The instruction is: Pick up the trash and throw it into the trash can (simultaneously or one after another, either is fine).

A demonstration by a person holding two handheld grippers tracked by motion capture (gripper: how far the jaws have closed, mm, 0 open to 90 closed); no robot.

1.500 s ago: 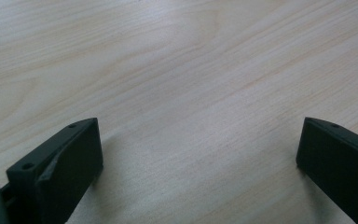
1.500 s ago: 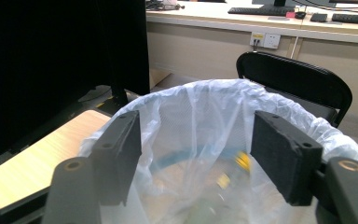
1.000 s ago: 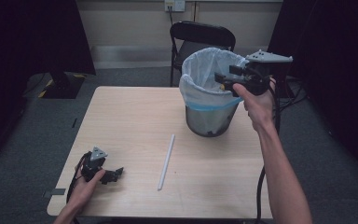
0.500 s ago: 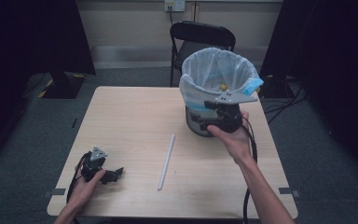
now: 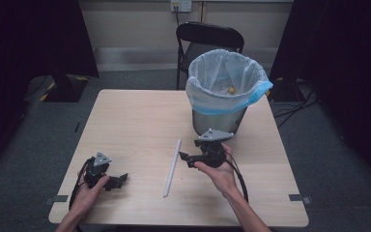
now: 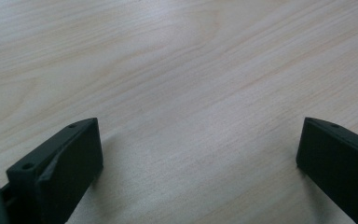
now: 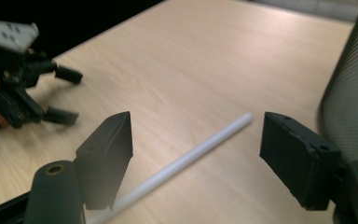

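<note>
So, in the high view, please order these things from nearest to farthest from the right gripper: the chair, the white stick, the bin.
From the right gripper:
1. White stick, just left of it on the table.
2. Bin, right behind it.
3. Chair, beyond the table's far edge.

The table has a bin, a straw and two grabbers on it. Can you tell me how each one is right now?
Bin: upright, lined with a bag, something small and yellow inside.
Straw: lying flat on the table, not held.
Right gripper: open, jaws have just been opening, straw lies ahead between them, untouched.
Left gripper: open, nothing between its jaws, low over the table.
Chair: upright behind the table, nobody sitting in it.
</note>
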